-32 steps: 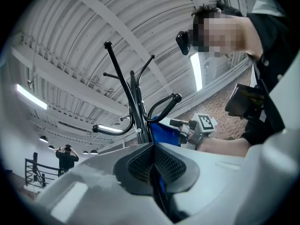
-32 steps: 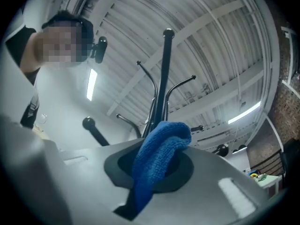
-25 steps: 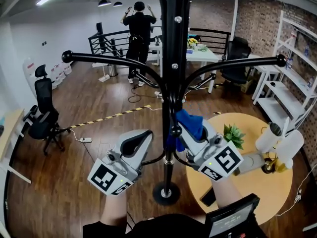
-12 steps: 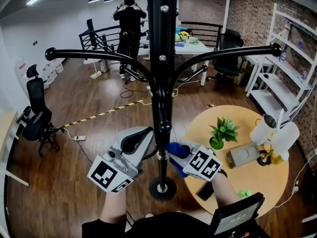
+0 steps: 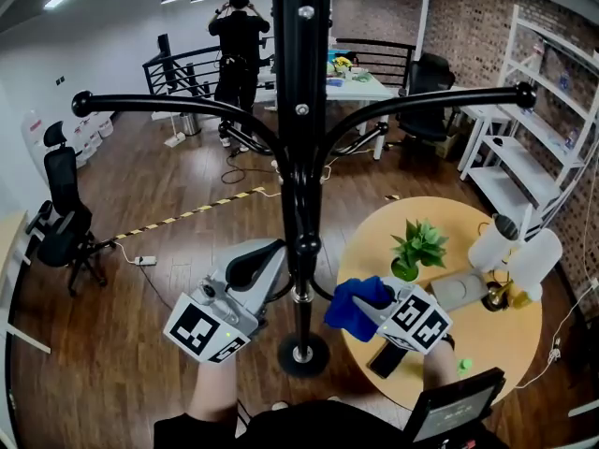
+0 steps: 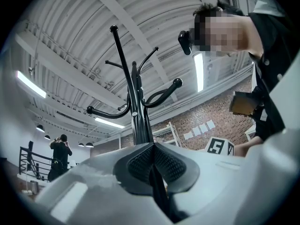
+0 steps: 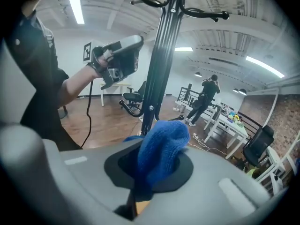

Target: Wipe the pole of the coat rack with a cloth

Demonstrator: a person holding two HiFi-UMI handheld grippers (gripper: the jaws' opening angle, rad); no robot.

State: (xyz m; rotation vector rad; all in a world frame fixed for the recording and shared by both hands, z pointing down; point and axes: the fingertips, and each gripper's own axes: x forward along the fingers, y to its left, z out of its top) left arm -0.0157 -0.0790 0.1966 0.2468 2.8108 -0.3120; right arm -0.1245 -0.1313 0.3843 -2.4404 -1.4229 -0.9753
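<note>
The black coat rack pole rises through the middle of the head view from its round base. My left gripper is shut with nothing in it, its tip just left of the pole's lower part. In the left gripper view the shut left gripper points up at the pole. My right gripper is shut on a blue cloth, held a little right of the pole and not touching it. The right gripper view shows the cloth bunched between the jaws, the pole beyond.
A round wooden table stands at the right with a potted plant, white lamps and a phone. White shelves line the right wall. An office chair stands left. A person stands far back.
My right gripper slid the blue cloth down the pole, then drew it off to the right, away from the pole. The left gripper has hardly moved.
</note>
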